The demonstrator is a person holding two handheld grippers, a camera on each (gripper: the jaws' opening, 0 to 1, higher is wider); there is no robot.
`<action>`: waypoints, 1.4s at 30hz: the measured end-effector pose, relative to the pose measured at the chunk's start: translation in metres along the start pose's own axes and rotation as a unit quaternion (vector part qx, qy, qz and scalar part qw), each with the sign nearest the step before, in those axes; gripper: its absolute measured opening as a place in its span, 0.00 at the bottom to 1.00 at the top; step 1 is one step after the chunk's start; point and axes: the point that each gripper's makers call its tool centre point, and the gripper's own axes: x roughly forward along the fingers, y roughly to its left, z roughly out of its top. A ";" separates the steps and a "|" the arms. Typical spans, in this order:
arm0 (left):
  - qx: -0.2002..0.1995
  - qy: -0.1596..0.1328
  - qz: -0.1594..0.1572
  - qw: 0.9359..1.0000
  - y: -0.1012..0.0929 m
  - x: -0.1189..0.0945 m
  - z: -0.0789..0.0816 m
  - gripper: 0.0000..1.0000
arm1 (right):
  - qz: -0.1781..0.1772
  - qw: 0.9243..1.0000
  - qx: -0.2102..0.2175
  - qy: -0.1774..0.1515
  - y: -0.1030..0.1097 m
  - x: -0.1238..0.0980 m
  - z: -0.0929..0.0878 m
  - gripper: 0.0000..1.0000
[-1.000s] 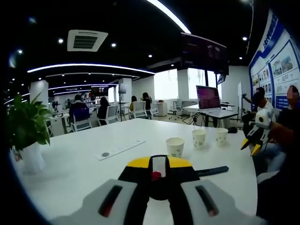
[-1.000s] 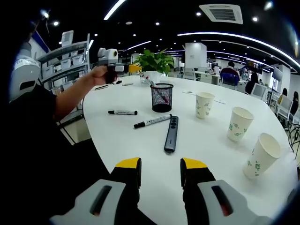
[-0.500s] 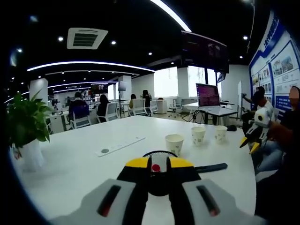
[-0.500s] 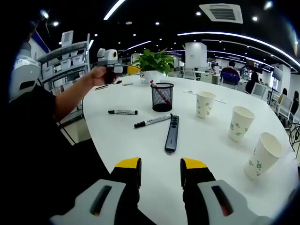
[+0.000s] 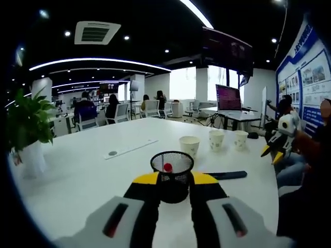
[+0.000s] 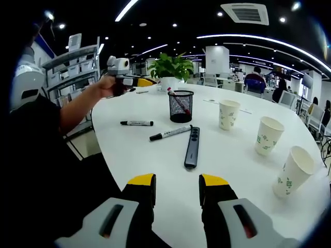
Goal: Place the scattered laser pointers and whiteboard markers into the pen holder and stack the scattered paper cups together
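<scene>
left tool (image 5: 173,178): open, empty | right tool (image 6: 177,188): open, empty | pen holder (image 6: 181,106): 1 red-capped marker (image 6: 177,101)

- Ceiling strip lights (image 6: 129,8) and spot lamps lit the room evenly.
- Windows (image 5: 183,82) glared white.
- Table (image 6: 217,155) carried soft shadows.
- Fisheye bent the edges; both views were slightly soft.

open worktop near, clutter mid-table

bare worktop (image 6: 155,170) ahead of right gripper (image 6: 177,190); laser pointer (image 6: 192,146) and two markers (image 6: 169,133) (image 6: 136,123) lie across mid-table, pen holder (image 6: 181,106) upright behind them, three paper cups (image 6: 228,113) spaced apart along the right side.
</scene>
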 end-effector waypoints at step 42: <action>-0.028 0.036 0.004 0.999 -0.007 -0.023 -0.051 0.28 | 0.007 1.000 -0.009 0.002 0.004 0.008 0.008 0.36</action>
